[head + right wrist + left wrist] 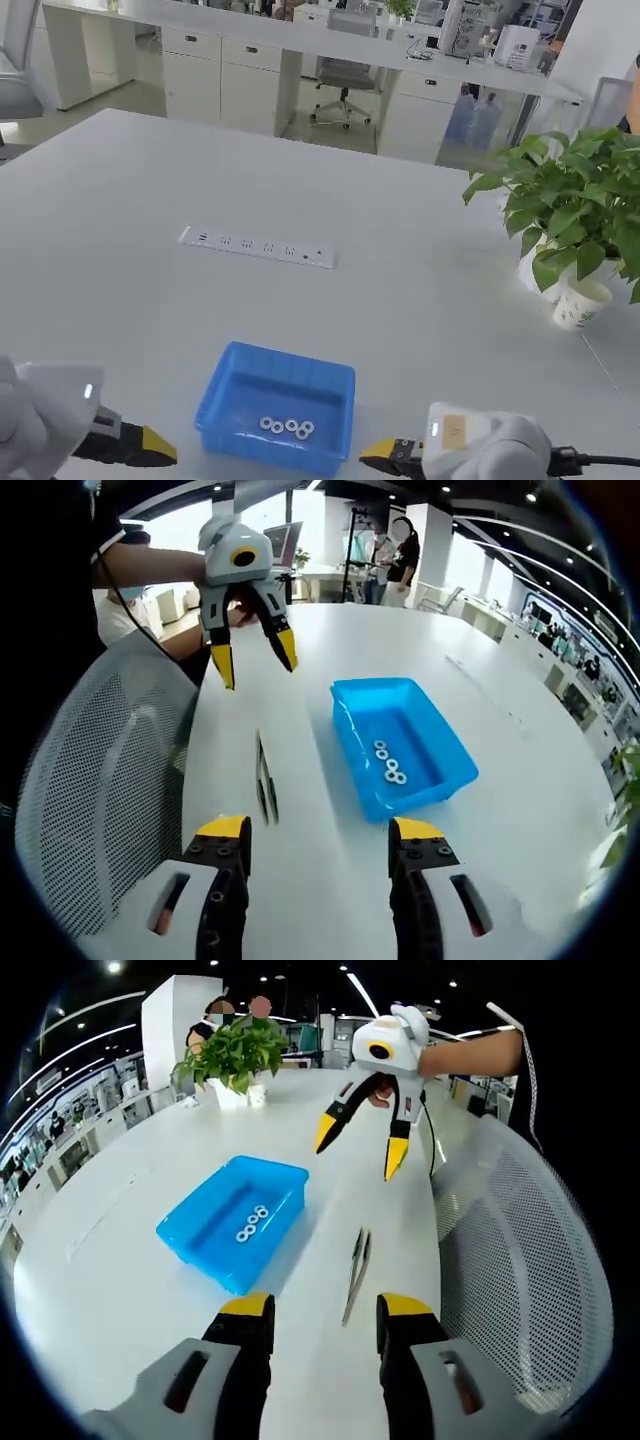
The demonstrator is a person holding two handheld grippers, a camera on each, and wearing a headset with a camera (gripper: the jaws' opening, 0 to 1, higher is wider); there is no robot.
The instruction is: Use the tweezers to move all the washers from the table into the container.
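A white table [420,300] stretches away from the person. A white power strip [256,247] lies flat on it near the middle. At the far right a leafy potted plant [575,205] stands with a paper cup [581,303] just beside it. Beyond the table are white cabinets and an office chair [343,88]. A white mesh chair [520,1260] sits against the near edge of the table.

The blue container [262,445] sits close to the near edge, between the two grippers. A short row of washers [287,427] lies on its floor, touching one another, toward the near wall. The tweezers [356,1270] lie flat on the bare table on the near side of the container, between it and the mesh chair. They are apart from the container and nothing touches them.

The left gripper [322,1308] is at the near left of the container, and its yellow-tipped jaws are spread wide with nothing between them. In the left gripper view its jaws frame the tweezers, but it hangs above them without contact. The right gripper [321,830] is at the near right, and its jaws are likewise parted and empty. The two grippers face each other across the tweezers. Each gripper view shows the other one held clear of the table, jaws angled downward. Nothing stands between either gripper and the tweezers or the container.
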